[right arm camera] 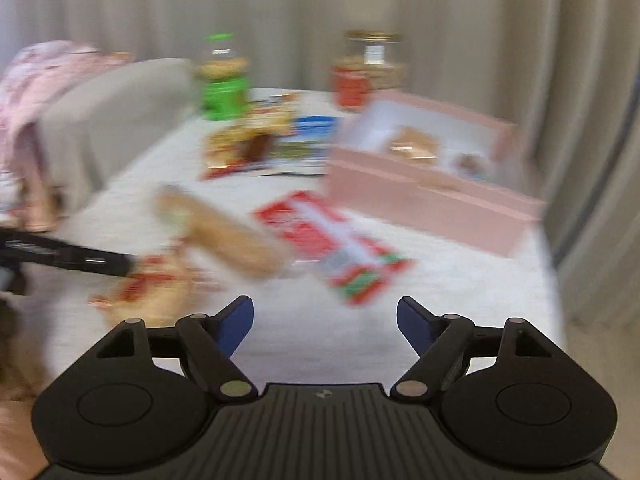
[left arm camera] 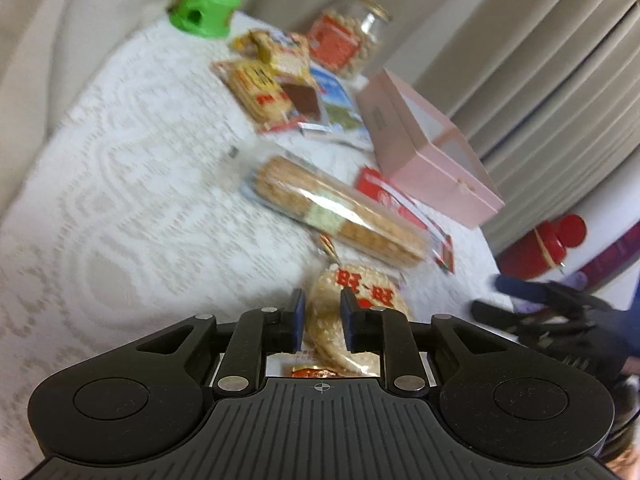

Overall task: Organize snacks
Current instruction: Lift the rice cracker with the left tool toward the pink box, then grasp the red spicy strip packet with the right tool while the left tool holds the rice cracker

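A packet of round rice crackers (left arm camera: 360, 288) with red characters lies at the near edge of the white lace tablecloth (left arm camera: 140, 184). My left gripper (left arm camera: 322, 318) is around it, its jaws narrowly parted with the packet between them, so it counts as open. In the right wrist view the same packet (right arm camera: 156, 284) shows blurred beside one left finger (right arm camera: 100, 260). My right gripper (right arm camera: 325, 320) hovers wide open over bare cloth, holding nothing. Just beyond the rice crackers lie a long sleeve of biscuits (left arm camera: 340, 212) and a flat red packet (left arm camera: 400, 200).
An open pink box (right arm camera: 424, 204) with a few snacks inside stands at the right. Behind it are a glass jar (left arm camera: 352, 40), a green-based container (left arm camera: 204, 8) and a pile of snack packets (left arm camera: 276, 84). A grey chair (right arm camera: 120, 112) is left; curtains ring the table.
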A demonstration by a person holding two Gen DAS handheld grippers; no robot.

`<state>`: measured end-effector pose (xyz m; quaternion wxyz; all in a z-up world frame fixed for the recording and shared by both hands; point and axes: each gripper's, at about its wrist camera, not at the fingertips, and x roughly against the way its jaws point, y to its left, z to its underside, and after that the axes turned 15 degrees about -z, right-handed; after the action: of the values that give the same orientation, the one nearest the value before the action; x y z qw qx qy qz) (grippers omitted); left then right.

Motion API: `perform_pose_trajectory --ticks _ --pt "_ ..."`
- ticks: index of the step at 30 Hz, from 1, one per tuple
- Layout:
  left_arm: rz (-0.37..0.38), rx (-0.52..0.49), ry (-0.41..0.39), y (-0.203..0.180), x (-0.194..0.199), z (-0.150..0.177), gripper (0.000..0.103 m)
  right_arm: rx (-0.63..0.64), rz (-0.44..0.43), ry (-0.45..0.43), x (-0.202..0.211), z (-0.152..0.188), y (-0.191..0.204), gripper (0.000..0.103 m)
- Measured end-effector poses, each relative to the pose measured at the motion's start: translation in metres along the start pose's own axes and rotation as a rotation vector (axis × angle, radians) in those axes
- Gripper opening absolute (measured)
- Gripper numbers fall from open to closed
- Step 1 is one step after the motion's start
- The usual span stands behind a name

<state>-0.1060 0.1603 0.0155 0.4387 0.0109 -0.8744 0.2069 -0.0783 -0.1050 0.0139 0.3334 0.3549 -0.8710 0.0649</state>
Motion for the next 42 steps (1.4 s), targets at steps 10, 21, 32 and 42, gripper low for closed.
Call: perform_pose_trajectory --ticks 10,21,32,42 --pt "0.038 -0.035 0.031 -0.019 -0.009 0.004 0.032 -0.106 -0.085 -0.009 -0.039 0.014 0.015 0.081" --pt "0.088 -0.099 0.047 -0.055 -0.024 0.005 0.032 -0.171 0.018 -0.069 -0.009 0.036 -0.007 0.081" --pt "0.162 -0.188 0.032 -0.106 -0.014 0.010 0.030 -0.203 0.190 -0.145 0.022 0.056 -0.028 0.081" --pt "0.174 -0.350 0.000 -0.168 -0.030 0.015 0.030 -0.235 0.213 -0.159 0.032 0.079 -0.047 0.081"
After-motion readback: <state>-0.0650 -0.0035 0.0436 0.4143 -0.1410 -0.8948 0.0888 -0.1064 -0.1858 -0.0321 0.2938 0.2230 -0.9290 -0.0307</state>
